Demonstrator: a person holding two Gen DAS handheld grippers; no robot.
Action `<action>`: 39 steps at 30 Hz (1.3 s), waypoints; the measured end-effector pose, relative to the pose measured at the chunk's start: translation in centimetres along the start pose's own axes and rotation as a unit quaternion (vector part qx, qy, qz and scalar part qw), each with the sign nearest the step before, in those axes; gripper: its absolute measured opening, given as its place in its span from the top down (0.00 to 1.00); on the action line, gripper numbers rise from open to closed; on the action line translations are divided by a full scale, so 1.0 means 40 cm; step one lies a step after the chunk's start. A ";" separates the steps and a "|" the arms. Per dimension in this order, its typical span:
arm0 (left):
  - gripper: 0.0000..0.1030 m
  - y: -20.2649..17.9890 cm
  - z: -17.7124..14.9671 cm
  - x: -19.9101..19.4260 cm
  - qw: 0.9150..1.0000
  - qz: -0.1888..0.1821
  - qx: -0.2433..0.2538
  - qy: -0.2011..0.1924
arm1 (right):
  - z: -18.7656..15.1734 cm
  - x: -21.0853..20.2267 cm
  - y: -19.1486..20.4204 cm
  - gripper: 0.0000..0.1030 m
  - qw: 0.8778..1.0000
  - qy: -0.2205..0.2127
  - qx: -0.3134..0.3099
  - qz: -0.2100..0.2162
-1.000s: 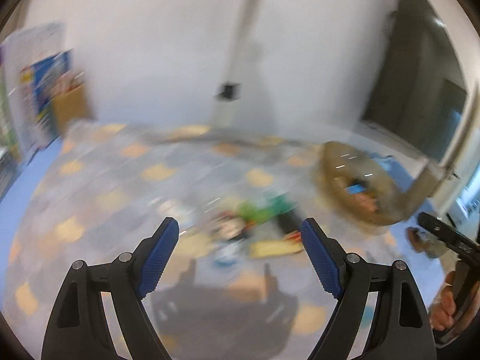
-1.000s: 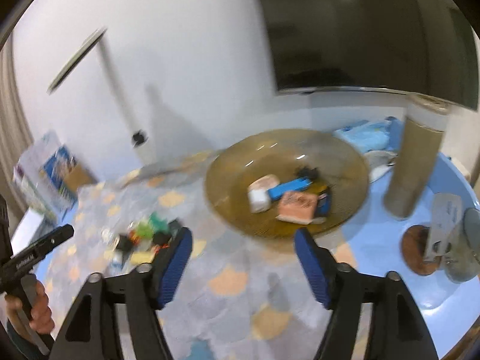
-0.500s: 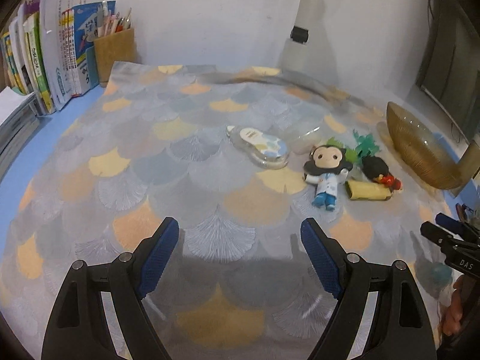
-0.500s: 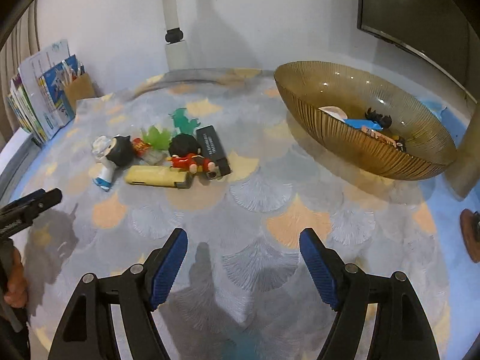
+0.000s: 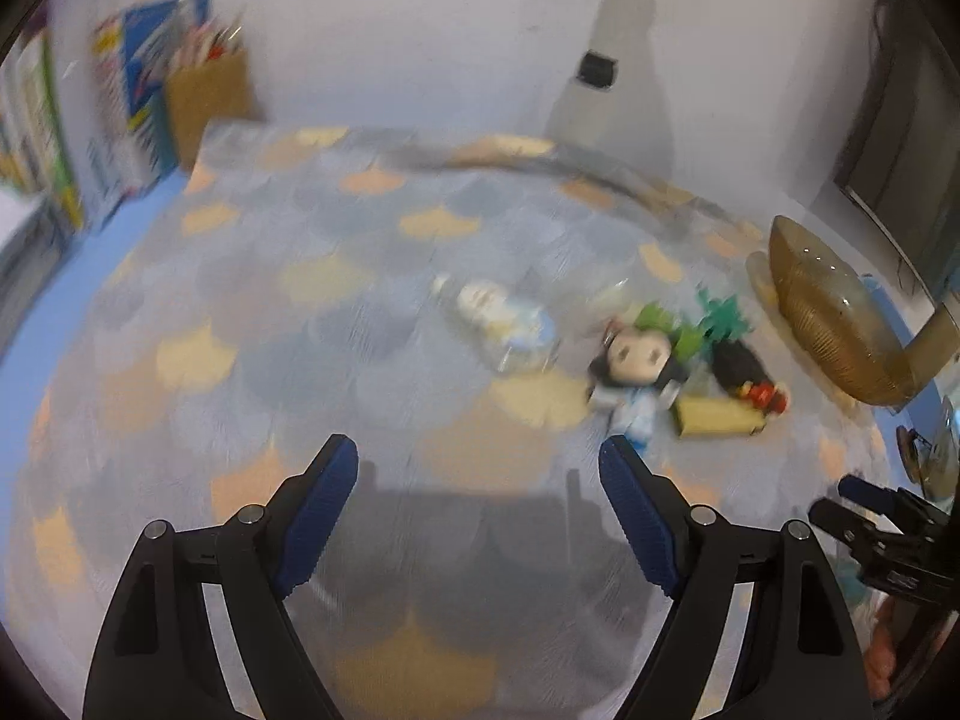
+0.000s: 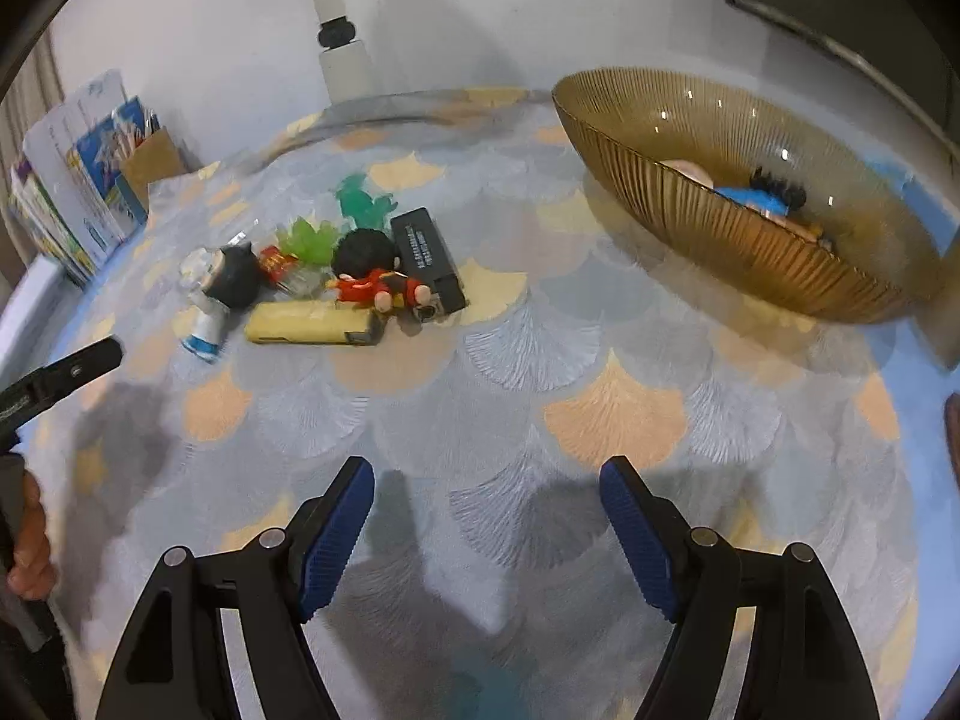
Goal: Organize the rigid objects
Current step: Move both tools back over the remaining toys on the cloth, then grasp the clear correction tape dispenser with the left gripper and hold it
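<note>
A small heap of toys lies on the scalloped mat: a big-headed doll in white and blue, a red-clothed figure, a yellow bar, a black box, and green and teal plastic leaves. A clear capsule with a white and blue item lies apart to the left in the blurred left wrist view. The amber ribbed bowl holds several items. My left gripper is open above bare mat. My right gripper is open too, nearer than the heap.
Books and a brown pen holder stand at the mat's far left by the wall. A white post rises behind the mat. A brown cylinder stands right of the bowl. The other gripper's tip enters at the left edge.
Both views have tilted down from the wall to the mat. The right view has settled with the toy heap and bowl closer. The left view has turned blurry and the toys sit further right.
</note>
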State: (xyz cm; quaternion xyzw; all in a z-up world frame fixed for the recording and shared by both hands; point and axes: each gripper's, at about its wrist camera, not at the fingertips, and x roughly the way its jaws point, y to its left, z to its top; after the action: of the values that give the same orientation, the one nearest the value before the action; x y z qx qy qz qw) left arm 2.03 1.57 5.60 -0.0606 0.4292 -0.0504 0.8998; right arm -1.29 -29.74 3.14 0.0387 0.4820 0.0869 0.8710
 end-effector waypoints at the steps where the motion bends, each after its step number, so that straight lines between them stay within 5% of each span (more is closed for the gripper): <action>1: 0.21 -0.005 0.020 0.007 1.000 0.001 0.005 0.003 | 0.012 -0.019 0.000 0.26 1.000 0.001 0.010 0.025; 6: 0.21 -0.014 0.099 0.099 1.000 0.001 0.008 0.025 | 0.090 -0.060 0.043 0.26 0.999 -0.027 -0.014 0.016; 10: 0.21 -0.005 0.123 0.170 0.999 -0.013 -0.019 0.040 | 0.143 0.004 0.083 0.27 0.999 -0.026 -0.042 0.010; 15: 0.22 -0.025 0.125 0.219 0.999 -0.002 -0.015 0.042 | 0.173 0.099 0.087 0.48 0.999 -0.007 -0.036 0.008; 16: 0.30 -0.032 0.124 0.222 0.999 0.007 -0.008 0.038 | 0.175 0.114 0.086 0.50 0.999 0.002 -0.035 0.010; 17: 0.39 -0.040 0.121 0.226 0.999 0.018 0.004 0.034 | 0.172 0.118 0.086 0.55 0.999 0.004 -0.036 0.010; 20: 0.42 -0.059 0.111 0.221 0.999 0.014 0.041 0.026 | 0.157 0.111 0.088 0.75 0.999 -0.002 -0.042 0.007; 26: 0.42 -0.046 0.064 0.124 0.998 -0.014 0.053 0.004 | 0.131 0.065 0.107 0.75 0.999 -0.007 -0.047 0.017; 28: 0.42 -0.034 0.034 0.074 0.998 -0.023 0.056 0.001 | 0.109 0.030 0.110 0.85 0.998 -0.012 -0.045 0.030; 31: 0.42 -0.025 -0.017 0.032 0.998 -0.032 0.061 -0.002 | 0.054 -0.022 0.105 0.86 0.998 -0.017 -0.042 0.036; 36: 0.42 -0.013 -0.085 0.038 0.998 -0.021 0.054 0.013 | -0.045 -0.047 0.082 0.85 0.998 0.009 -0.019 0.059; 39: 0.42 -0.011 -0.091 0.030 0.999 -0.001 0.054 -0.003 | -0.064 -0.047 0.054 0.80 1.000 0.013 -0.003 0.021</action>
State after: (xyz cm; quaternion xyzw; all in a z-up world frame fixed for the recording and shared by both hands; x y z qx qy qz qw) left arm -0.08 0.73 2.46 -0.0123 0.4228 -0.0747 0.9031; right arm -4.68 -28.02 3.69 0.0447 0.4921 0.1070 0.8628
